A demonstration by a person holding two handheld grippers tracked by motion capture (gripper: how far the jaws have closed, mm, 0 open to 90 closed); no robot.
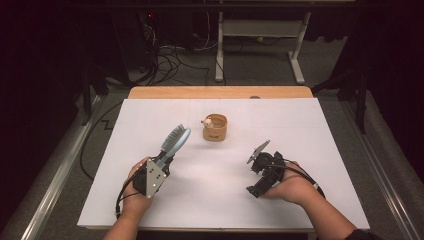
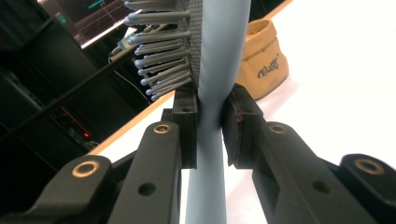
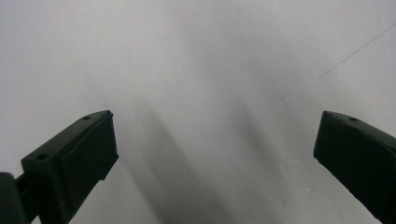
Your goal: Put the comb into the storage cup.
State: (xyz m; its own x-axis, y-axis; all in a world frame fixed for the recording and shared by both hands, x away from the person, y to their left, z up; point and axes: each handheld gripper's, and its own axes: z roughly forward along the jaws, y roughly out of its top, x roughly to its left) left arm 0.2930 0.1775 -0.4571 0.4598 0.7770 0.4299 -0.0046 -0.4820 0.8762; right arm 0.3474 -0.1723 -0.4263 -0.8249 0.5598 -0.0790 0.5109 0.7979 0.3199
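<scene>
Your pale blue hairbrush point(image 1: 174, 141) sits at the near-left of the white table point(image 1: 300, 130), raised off the surface and clamped by your left gripper point(image 1: 164, 161). Its long axis runs from the gripper up and away toward the far right, the head leading and the bristles point(image 2: 159, 51) facing left. In the left gripper view both black pads point(image 2: 187, 126) press the narrow neck of the handle, just below the bristle field.

Ahead and to the right of the brush head stands a small tan bag point(image 1: 215, 127), rolled at the top and upright, near the brush tip but apart from it. Something pale rests at its rim; you cannot tell what.

Your right gripper point(image 1: 252, 175) sits at the near-right, well apart from the bag and the brush, its jaws spread wide over bare white surface.

You have open sheet between the two grippers, and more behind the bag up to the wooden far edge point(image 1: 220, 92). The left edge lies near your left hand point(image 1: 134, 192).
</scene>
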